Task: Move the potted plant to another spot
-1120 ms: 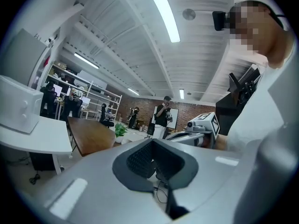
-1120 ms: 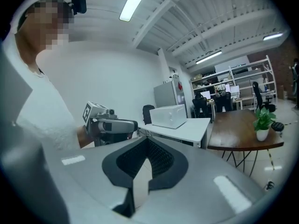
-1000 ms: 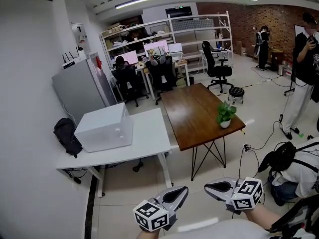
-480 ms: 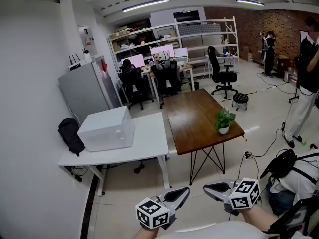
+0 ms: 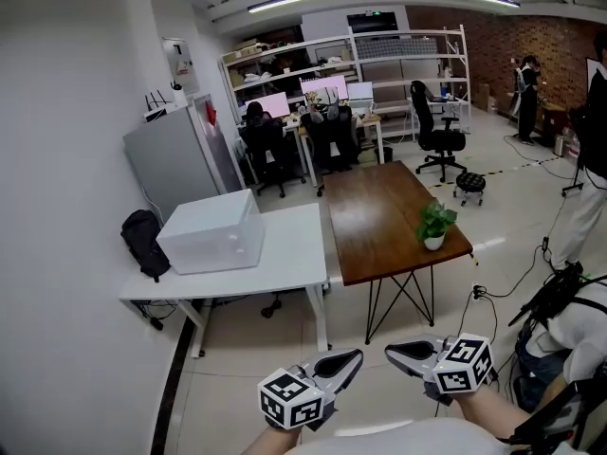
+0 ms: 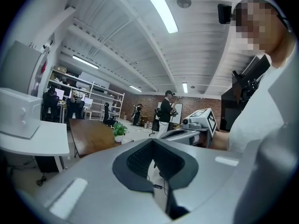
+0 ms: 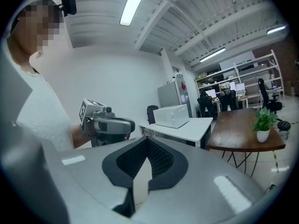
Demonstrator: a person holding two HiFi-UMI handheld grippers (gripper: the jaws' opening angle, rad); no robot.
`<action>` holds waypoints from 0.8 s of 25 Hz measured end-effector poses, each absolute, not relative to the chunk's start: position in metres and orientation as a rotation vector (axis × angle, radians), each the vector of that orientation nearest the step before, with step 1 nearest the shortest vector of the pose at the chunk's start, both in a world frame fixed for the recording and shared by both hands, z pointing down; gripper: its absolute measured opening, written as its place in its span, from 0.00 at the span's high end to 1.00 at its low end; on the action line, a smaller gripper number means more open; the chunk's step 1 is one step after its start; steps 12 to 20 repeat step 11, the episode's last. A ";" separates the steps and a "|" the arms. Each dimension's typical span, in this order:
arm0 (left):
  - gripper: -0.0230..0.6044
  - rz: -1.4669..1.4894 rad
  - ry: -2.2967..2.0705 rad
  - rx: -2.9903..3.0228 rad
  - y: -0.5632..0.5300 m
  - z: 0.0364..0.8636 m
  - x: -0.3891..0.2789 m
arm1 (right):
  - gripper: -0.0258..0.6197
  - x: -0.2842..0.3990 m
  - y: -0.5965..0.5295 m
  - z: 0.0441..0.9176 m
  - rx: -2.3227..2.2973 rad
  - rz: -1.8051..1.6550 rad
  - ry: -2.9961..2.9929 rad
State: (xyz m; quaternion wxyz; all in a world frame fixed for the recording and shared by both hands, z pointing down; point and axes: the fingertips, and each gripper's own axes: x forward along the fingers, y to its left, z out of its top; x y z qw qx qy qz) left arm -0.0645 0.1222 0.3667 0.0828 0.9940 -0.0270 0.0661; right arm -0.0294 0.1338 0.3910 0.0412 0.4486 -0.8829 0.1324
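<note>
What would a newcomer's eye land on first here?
The green potted plant stands alone near the right edge of the brown table, mid-room. A big white box sits on the white table to its left. Low in the head view, the left gripper and right gripper are shut, empty, far from the plant.

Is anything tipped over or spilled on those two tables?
No, nothing stands out. The plant stands upright in its pot, close to the near right corner of the brown table. The white box sits flat on the white table. No spill shows on either top.
</note>
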 end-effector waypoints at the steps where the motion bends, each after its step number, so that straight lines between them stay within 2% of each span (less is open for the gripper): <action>1: 0.97 0.198 -0.083 2.967 0.124 0.367 -0.064 | 0.95 -0.029 0.135 0.391 1.372 0.407 -2.704; 20: 0.97 0.195 -0.102 2.974 0.129 0.364 -0.065 | 0.96 -0.033 0.140 0.391 1.370 0.394 -2.726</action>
